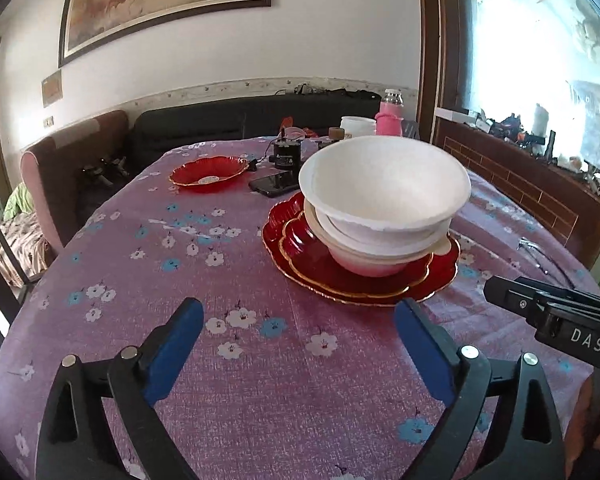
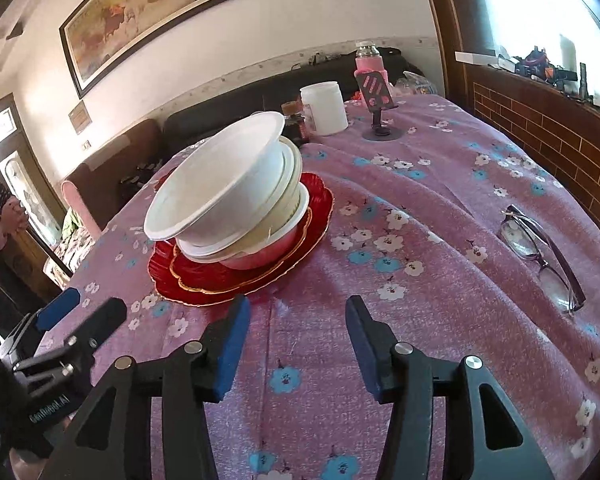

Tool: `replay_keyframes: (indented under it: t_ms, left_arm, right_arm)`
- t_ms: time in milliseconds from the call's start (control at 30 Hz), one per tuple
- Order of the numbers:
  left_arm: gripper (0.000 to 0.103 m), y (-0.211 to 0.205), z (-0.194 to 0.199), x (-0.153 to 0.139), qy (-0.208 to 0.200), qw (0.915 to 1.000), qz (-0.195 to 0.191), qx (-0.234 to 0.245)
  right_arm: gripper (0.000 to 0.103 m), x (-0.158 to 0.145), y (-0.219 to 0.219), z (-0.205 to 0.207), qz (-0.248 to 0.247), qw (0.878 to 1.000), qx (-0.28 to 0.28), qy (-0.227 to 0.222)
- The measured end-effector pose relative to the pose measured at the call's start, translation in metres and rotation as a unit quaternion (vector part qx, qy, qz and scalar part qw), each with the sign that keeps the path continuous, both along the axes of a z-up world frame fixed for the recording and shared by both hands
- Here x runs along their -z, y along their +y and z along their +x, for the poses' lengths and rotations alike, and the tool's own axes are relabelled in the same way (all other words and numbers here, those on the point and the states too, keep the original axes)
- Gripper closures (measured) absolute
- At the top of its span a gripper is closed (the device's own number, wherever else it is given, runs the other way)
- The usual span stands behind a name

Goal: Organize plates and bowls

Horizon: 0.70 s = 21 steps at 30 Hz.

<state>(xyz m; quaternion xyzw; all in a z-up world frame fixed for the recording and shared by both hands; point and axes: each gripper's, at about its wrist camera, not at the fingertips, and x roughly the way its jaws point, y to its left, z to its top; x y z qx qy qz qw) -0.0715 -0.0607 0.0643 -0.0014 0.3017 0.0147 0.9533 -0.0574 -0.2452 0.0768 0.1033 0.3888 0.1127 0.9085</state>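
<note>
Both views, a table under a flowered cloth. Left gripper and right gripper hover over the near edge, jaws spread, nothing between the pads; only cloth shows in each gap. The right gripper's body also appears at the right margin of the left view.

Toward the table's middle, set right of centre, a stack: nested white bowls seated on two red plates with gilt scalloped rims. The top bowl sits tilted, its rim overhanging the bowls below. A third red plate lies alone nearer the far left edge, beside a phone. Spectacles rest by the right edge.

Judged step: the stack is built and let go; the lone plate remains outside it. The next move likely calls for reaching past the stack to that plate, gripping its thin rim, and clearing the leaning top bowl, which looks easily knocked.
</note>
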Motion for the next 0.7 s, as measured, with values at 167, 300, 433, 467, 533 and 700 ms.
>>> replay_keyframes:
  t_ms: [167, 300, 433, 467, 533, 700]
  left_arm:
    - [0.004, -0.003, -0.003, 0.002, -0.002, 0.9999, 0.016, -0.006]
    - [0.004, -0.004, -0.004, 0.004, 0.002, 0.9998, 0.019, -0.007]
    - [0.004, -0.004, -0.002, 0.007, 0.007, 0.9997, 0.022, -0.007]
    - [0.004, -0.005, -0.001, 0.008, 0.009, 0.9997, 0.023, -0.007]
    - [0.004, -0.005, 0.000, 0.009, 0.011, 0.9996, 0.024, -0.007]
    - [0.004, -0.005, 0.000, 0.011, 0.014, 0.9995, 0.026, -0.007]
  right_arm:
    - [0.041, 0.001, 0.005, -0.002, -0.004, 1.000, -0.002, -0.002]
    - [0.037, 0.002, 0.006, -0.002, -0.005, 1.000, -0.001, -0.001]
    - [0.035, 0.003, 0.008, -0.001, -0.005, 1.000, -0.003, 0.001]
    - [0.035, 0.003, 0.008, -0.001, -0.005, 1.000, -0.003, 0.002]
    - [0.034, 0.004, 0.008, -0.001, -0.005, 1.000, -0.003, 0.003]
    - [0.032, 0.006, 0.009, 0.000, -0.005, 1.000, -0.004, 0.006]
